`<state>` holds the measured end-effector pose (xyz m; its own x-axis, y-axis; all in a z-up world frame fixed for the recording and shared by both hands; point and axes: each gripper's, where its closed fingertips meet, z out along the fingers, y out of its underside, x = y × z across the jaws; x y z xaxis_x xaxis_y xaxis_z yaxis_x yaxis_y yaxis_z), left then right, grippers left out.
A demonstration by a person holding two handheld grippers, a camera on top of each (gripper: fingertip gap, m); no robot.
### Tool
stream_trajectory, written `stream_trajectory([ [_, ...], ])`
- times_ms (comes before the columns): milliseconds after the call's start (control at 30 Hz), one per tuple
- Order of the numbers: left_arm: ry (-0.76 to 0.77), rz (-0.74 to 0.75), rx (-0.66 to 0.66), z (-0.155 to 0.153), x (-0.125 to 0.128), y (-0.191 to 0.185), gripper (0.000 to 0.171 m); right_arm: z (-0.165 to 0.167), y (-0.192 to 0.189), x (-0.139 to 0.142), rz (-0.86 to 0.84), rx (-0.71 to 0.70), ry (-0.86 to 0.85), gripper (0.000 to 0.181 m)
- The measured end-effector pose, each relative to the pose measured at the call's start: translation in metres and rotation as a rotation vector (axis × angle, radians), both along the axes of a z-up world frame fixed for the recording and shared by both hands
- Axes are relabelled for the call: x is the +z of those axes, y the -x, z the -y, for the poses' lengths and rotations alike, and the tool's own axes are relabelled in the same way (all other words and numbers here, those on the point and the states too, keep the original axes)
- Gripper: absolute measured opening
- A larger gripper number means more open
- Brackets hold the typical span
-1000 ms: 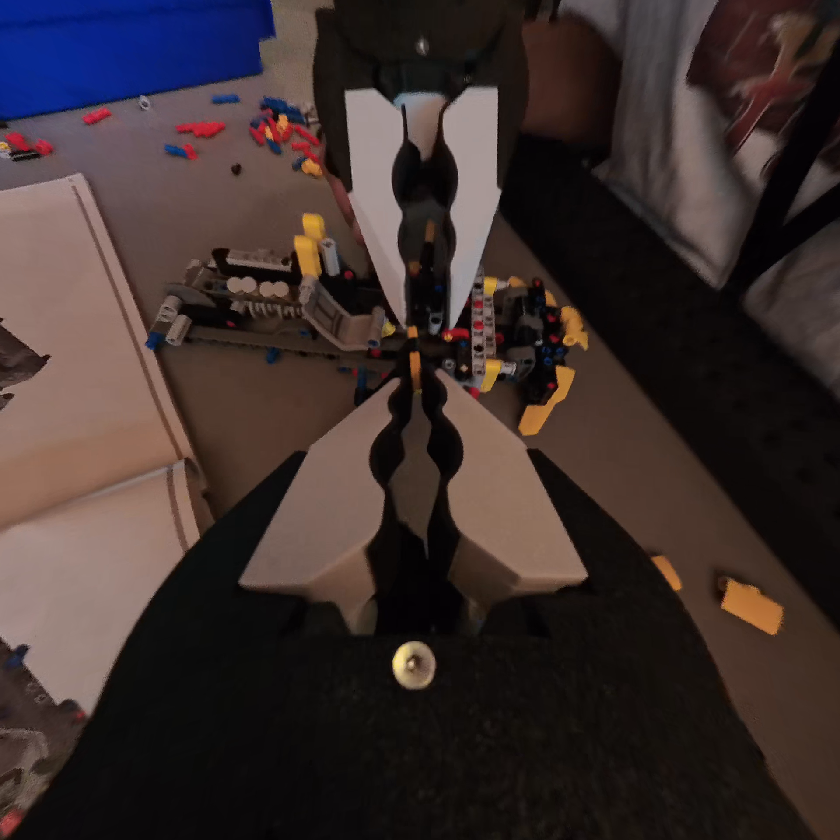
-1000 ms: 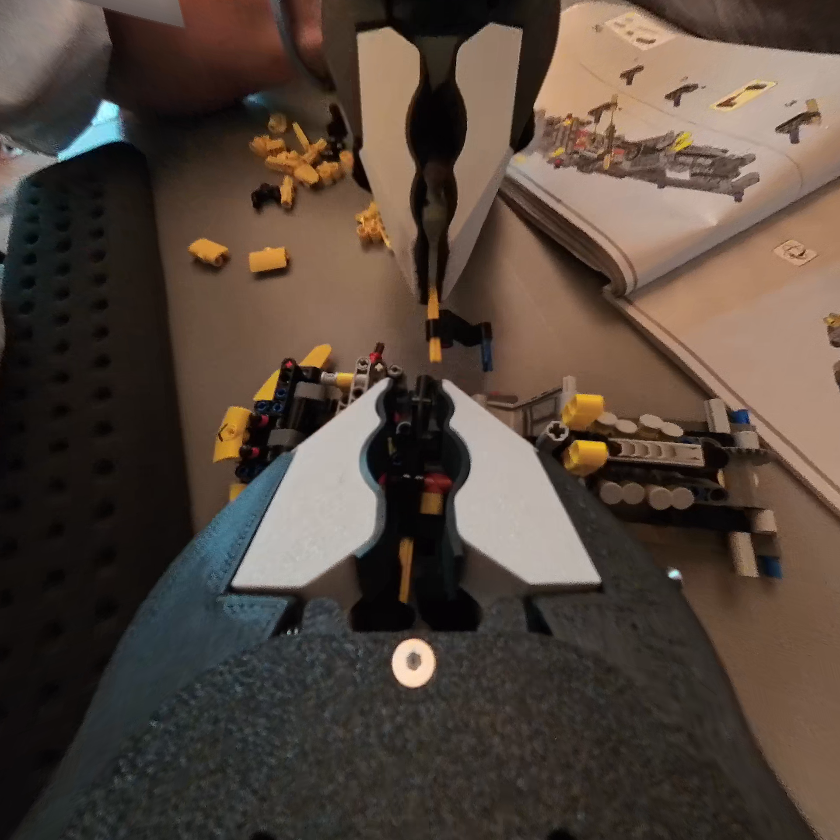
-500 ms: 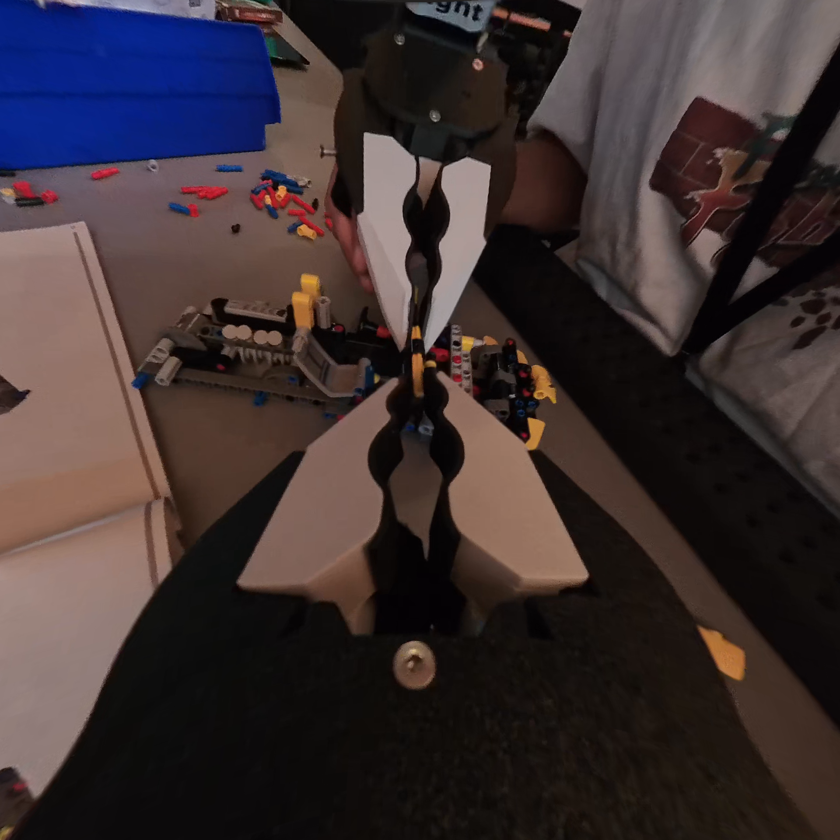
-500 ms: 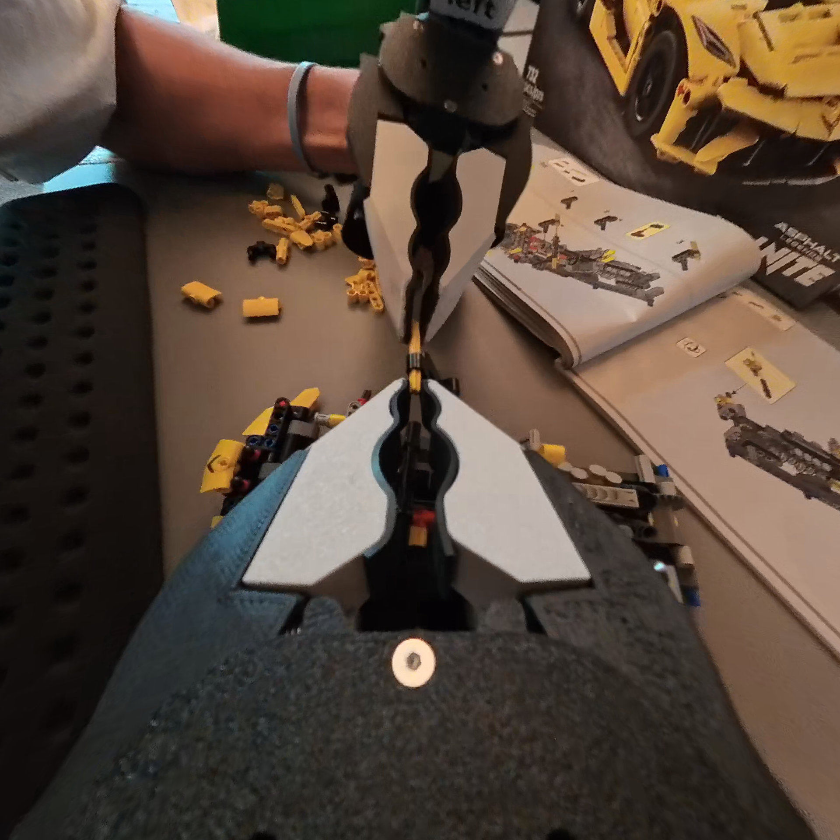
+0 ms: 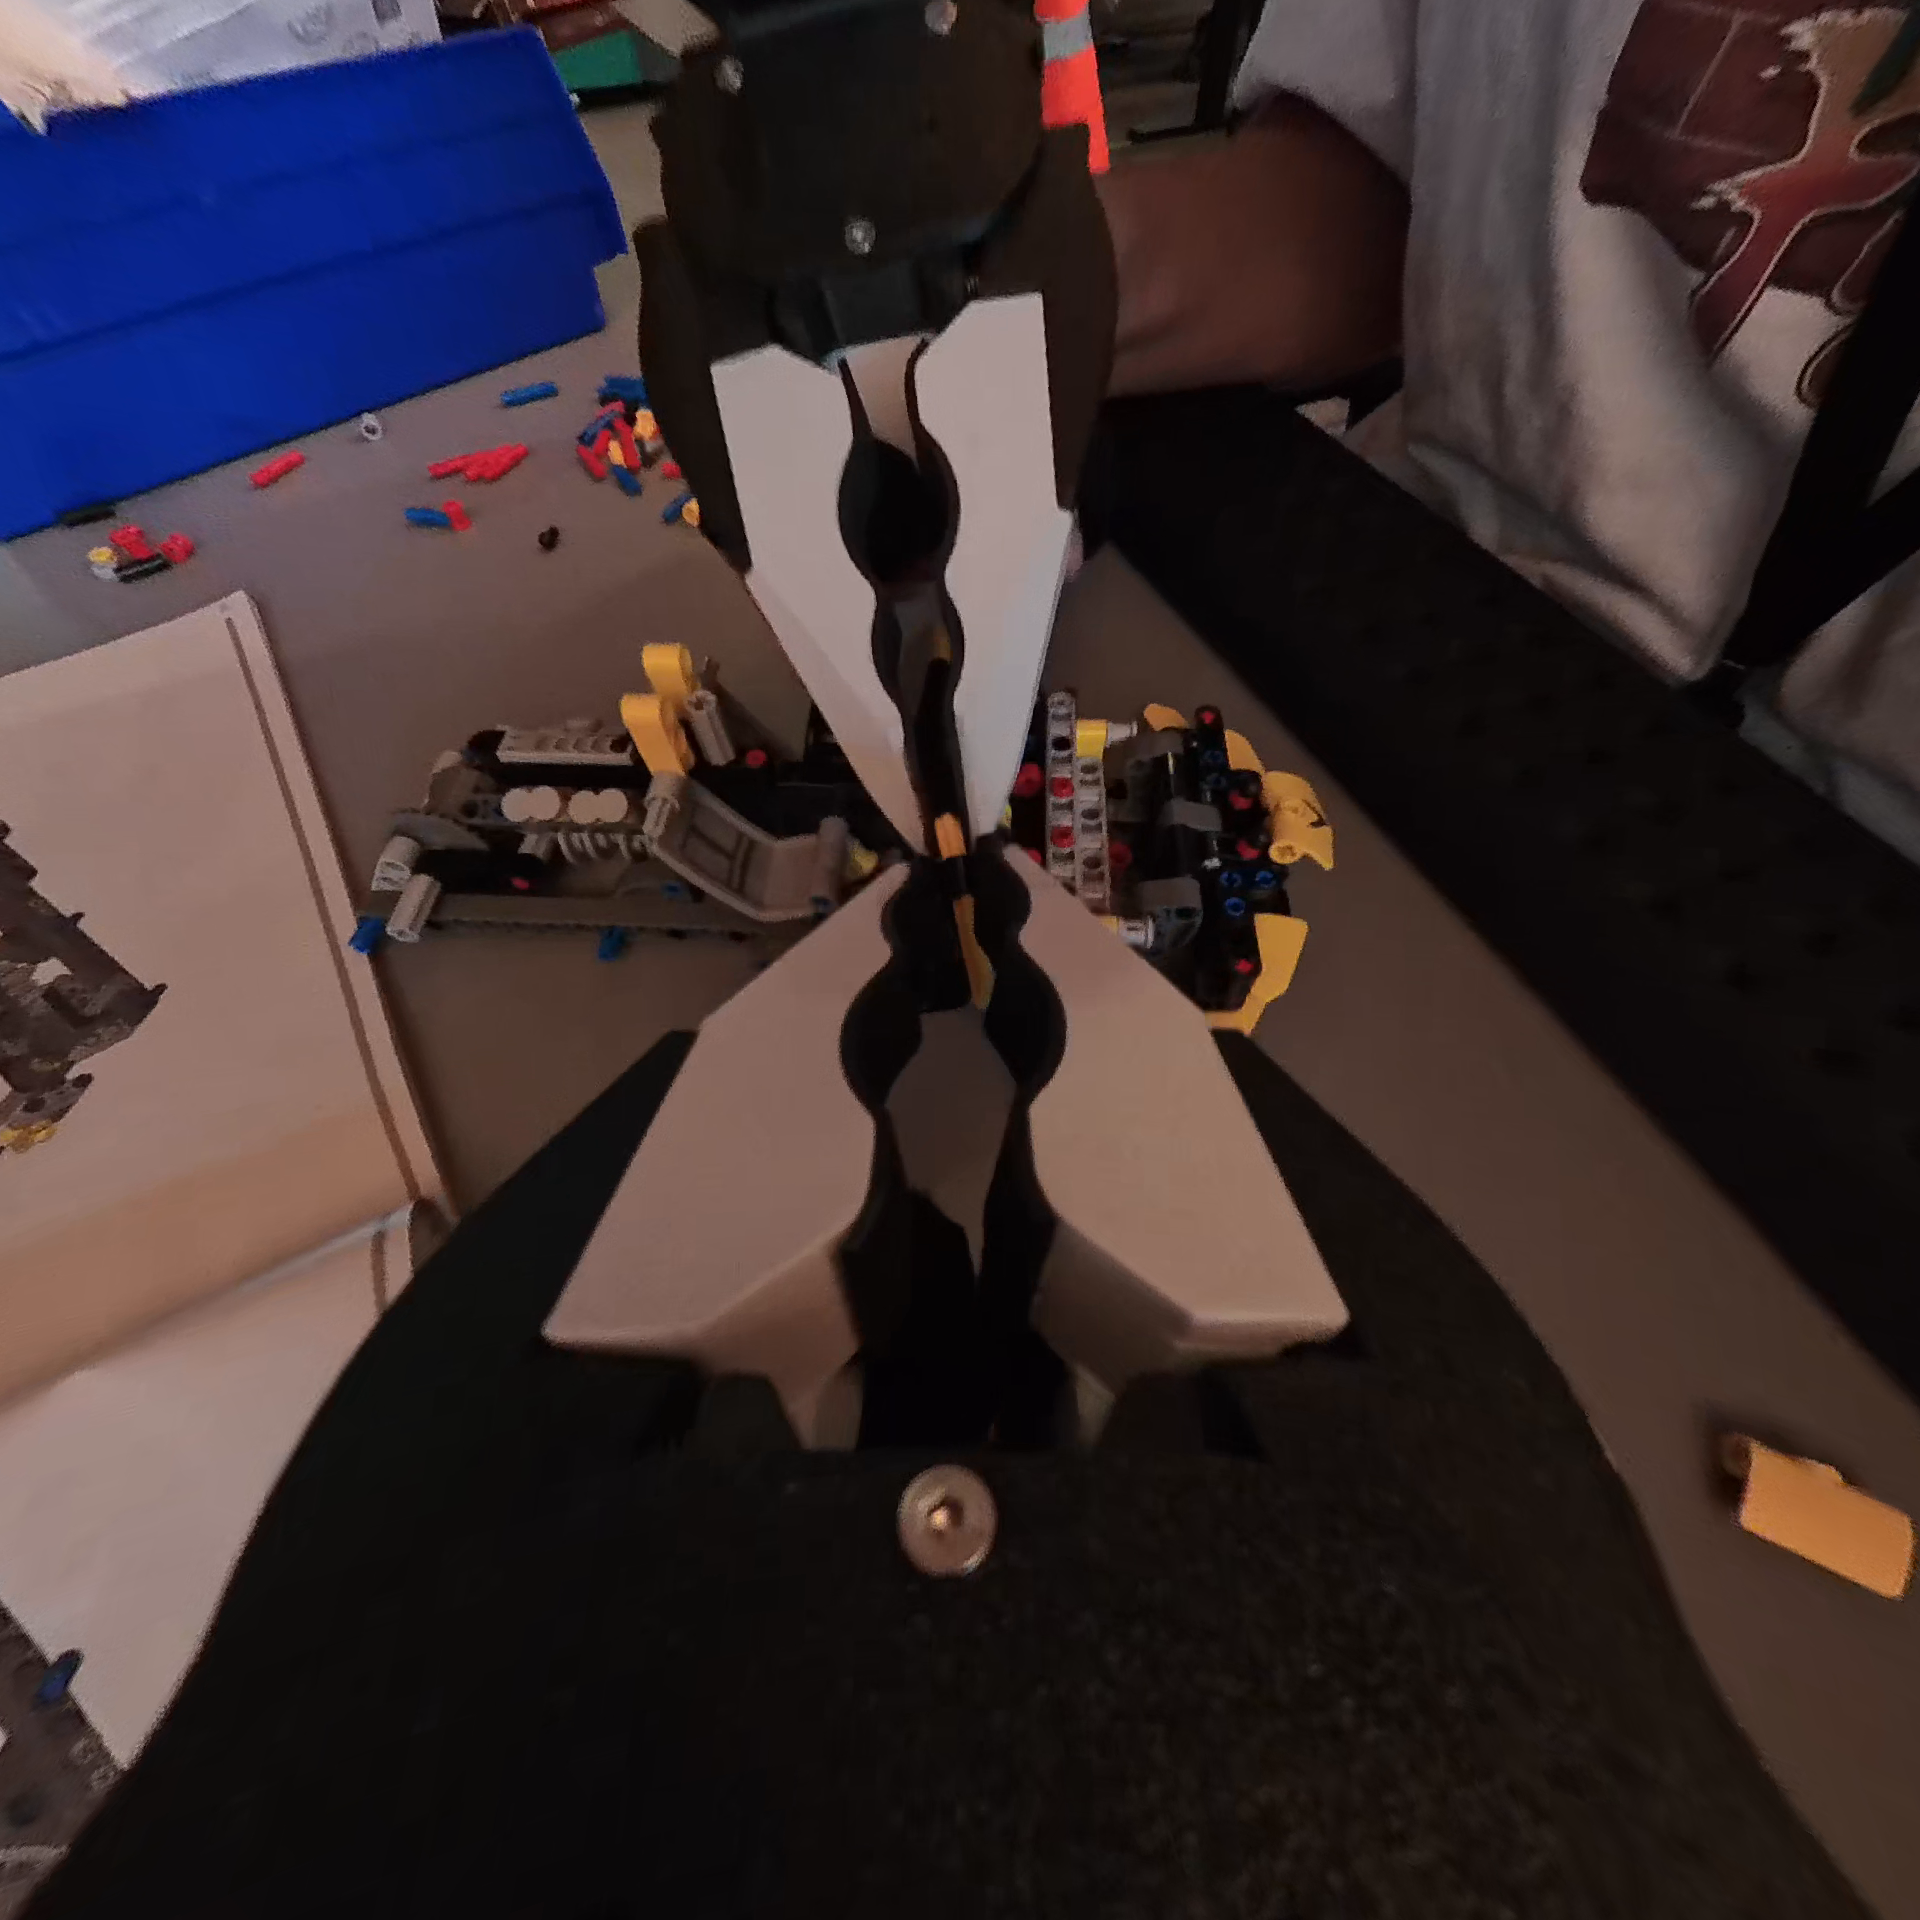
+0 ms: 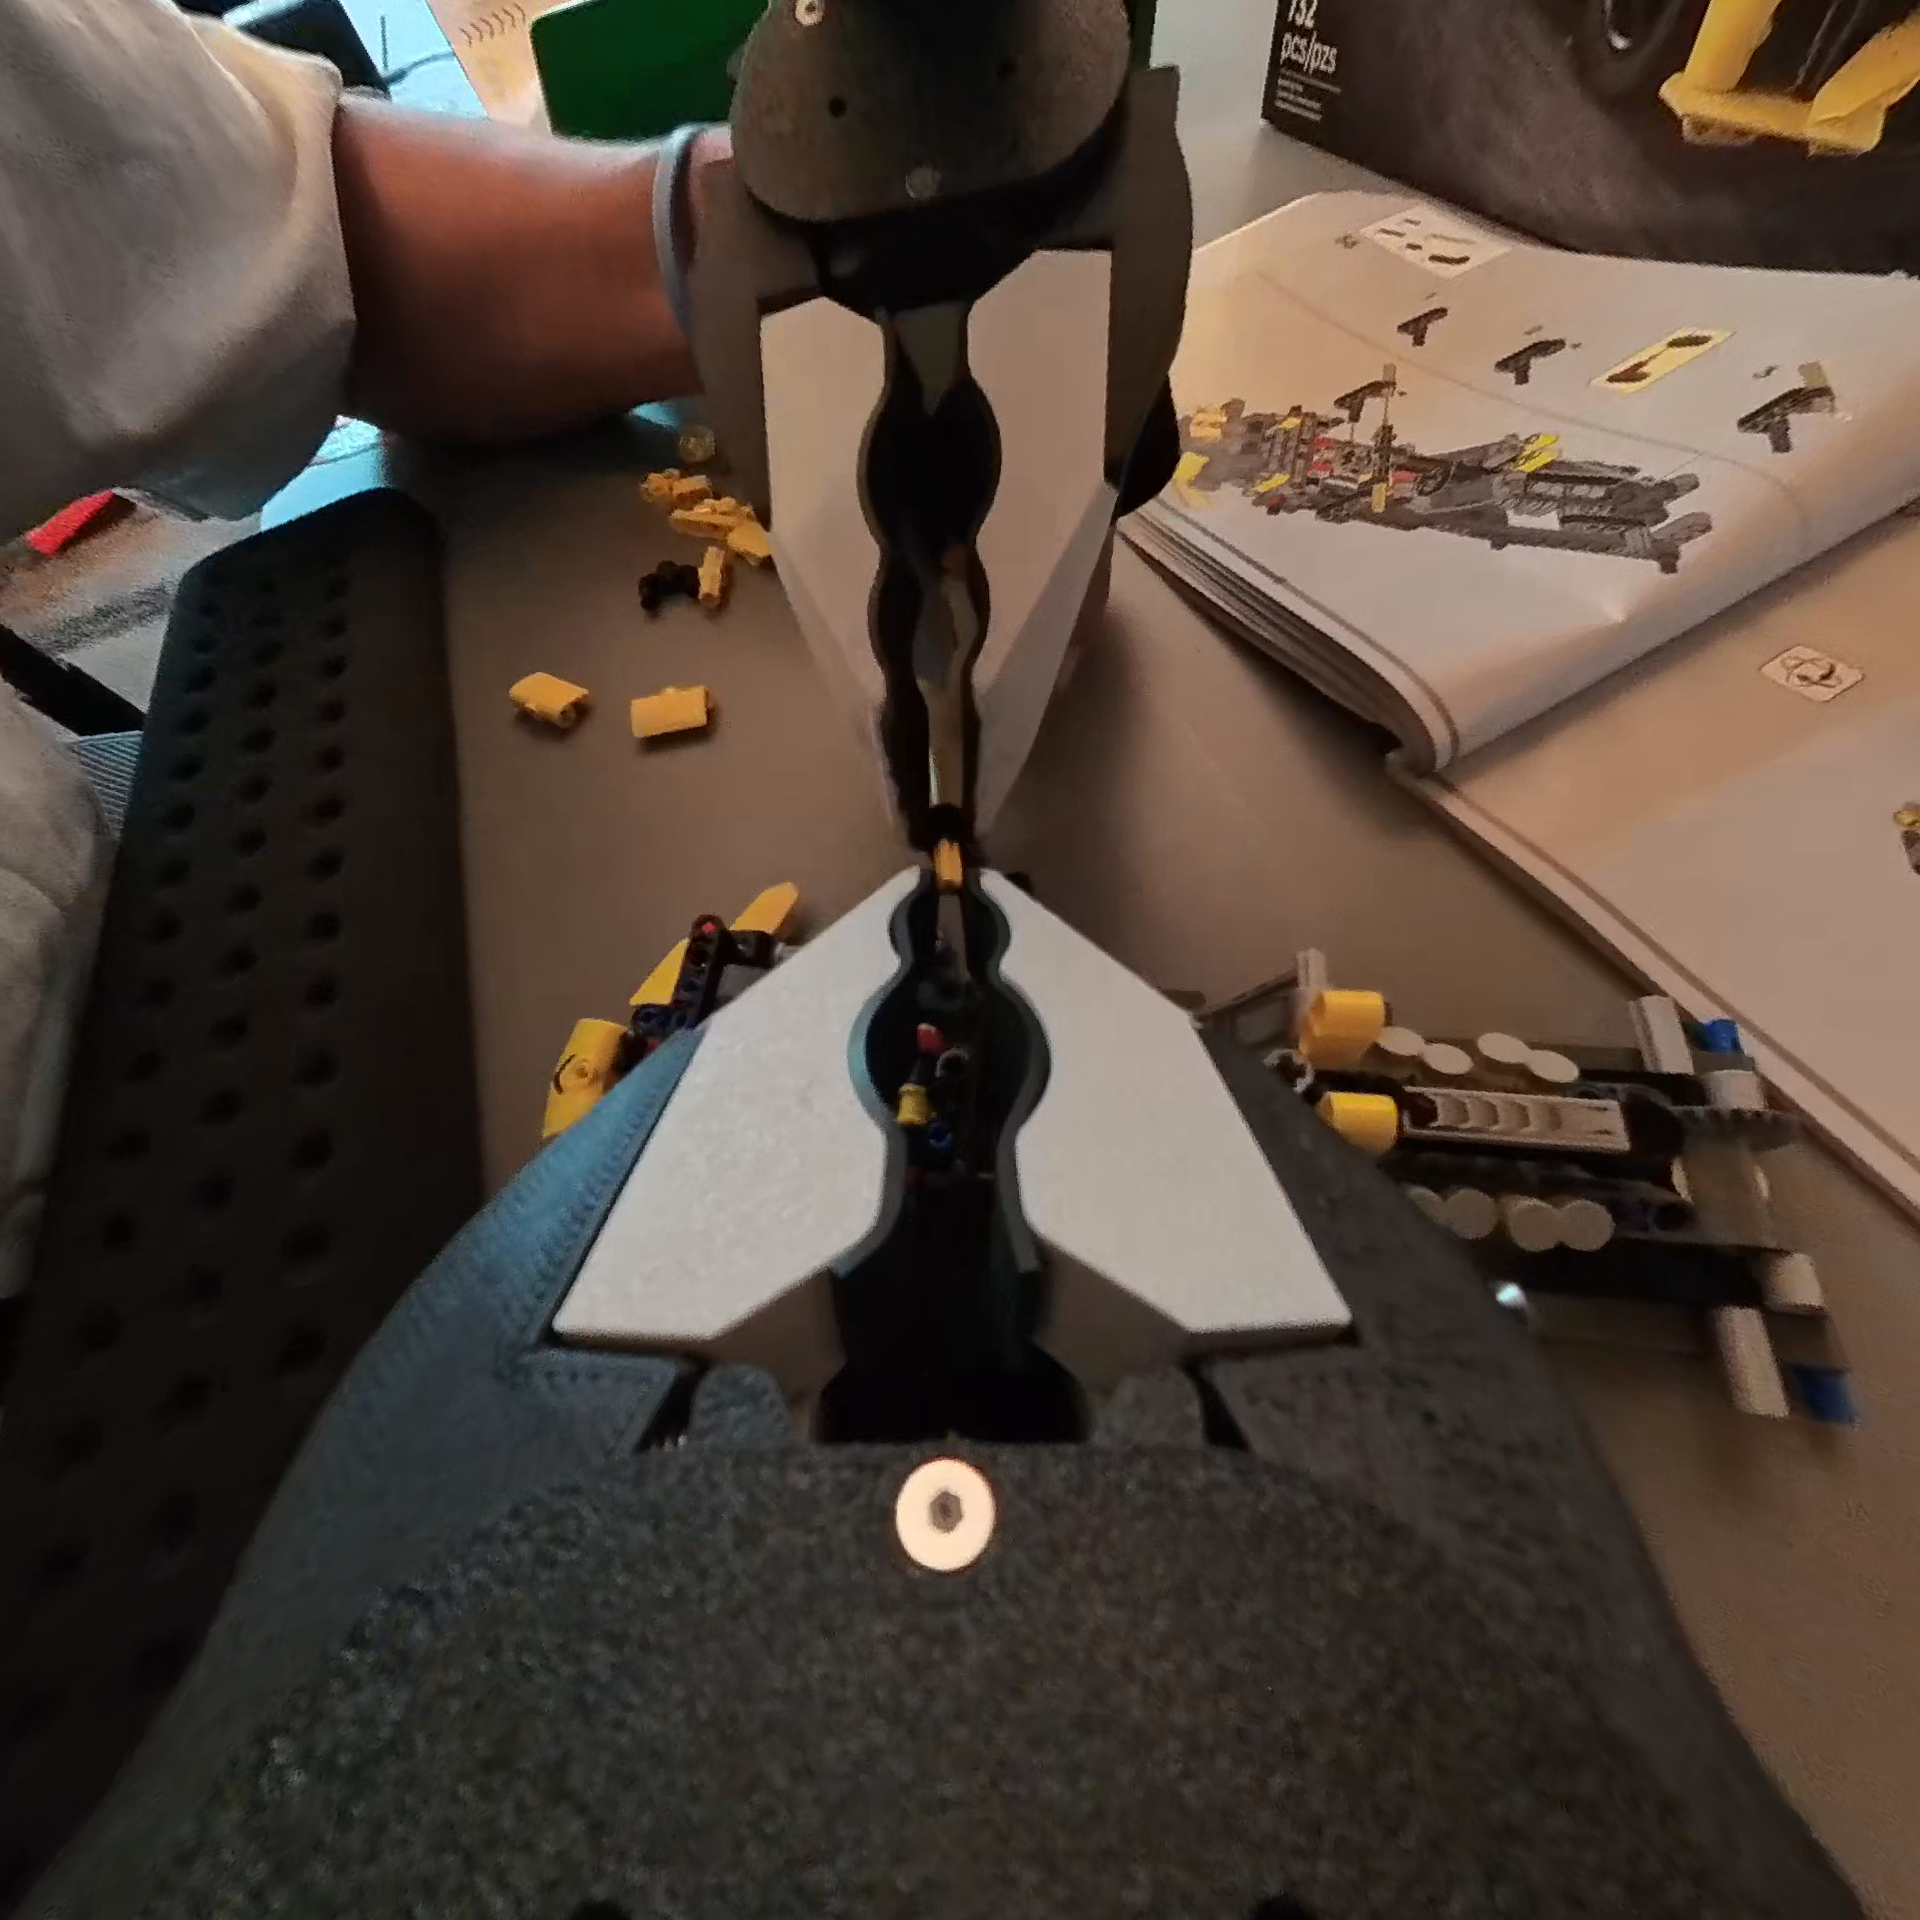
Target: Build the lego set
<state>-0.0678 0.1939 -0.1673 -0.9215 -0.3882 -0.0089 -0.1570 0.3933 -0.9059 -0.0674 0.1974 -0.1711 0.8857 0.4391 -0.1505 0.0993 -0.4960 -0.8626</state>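
The left gripper and right gripper are meeting tip to tip — jaws pinched tight on 1 small yellow-and-black piece, likely pushing its parts together above the half-built car.

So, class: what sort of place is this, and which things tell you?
Probably a hobby or work table indoors: a half-built model, an open instruction booklet, and loose pieces beside a blue bin.

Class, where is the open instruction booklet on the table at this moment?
In the right wrist view the instruction booklet lies open at upper right, beyond the partly built lego model and below the set's box.
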Motion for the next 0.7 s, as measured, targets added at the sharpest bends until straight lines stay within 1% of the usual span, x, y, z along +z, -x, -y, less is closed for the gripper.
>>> stream_trajectory([
  [67,-0.033,-0.009,0.006,-0.004,-0.006,-0.001,0.003,0.003,-0.006,0.002,0.045,-0.008,-0.023,0.005],
  [133,-0.043,-0.03,0.007,-0.006,-0.01,-0.001,0.003,0.007,-0.01,0.006,0.07,-0.011,-0.048,0.013],
  [233,-0.079,-0.041,-0.003,-0.004,-0.014,-0.001,0.003,0.015,-0.021,-0.002,0.179,-0.028,0.009,0.02],
  [300,-0.123,-0.043,-0.02,-0.003,-0.018,0.0,0.003,0.015,-0.023,-0.003,0.236,-0.034,0.013,0.019],
  [367,-0.168,-0.043,-0.035,-0.001,-0.021,-0.002,0.002,0.014,-0.017,-0.005,0.257,-0.009,0.032,0.019],
  [467,-0.19,-0.058,-0.054,0.0,-0.022,-0.004,0.002,0.016,-0.015,-0.021,0.34,0.018,0.095,0.019],
  [500,-0.185,-0.062,-0.056,-0.001,-0.022,-0.005,0.003,0.015,-0.017,-0.024,0.361,0.012,0.093,0.019],
  [600,-0.151,-0.082,-0.074,-0.002,-0.021,-0.004,0.002,0.012,-0.016,-0.024,0.346,0.006,0.087,0.014],
  [667,-0.114,-0.084,-0.089,0.0,-0.018,-0.003,0.002,0.012,-0.011,-0.024,0.306,0.032,0.079,0.009],
  [700,-0.099,-0.086,-0.103,0.001,-0.017,-0.002,0.0,0.012,-0.011,-0.023,0.291,0.035,0.078,0.008],
])
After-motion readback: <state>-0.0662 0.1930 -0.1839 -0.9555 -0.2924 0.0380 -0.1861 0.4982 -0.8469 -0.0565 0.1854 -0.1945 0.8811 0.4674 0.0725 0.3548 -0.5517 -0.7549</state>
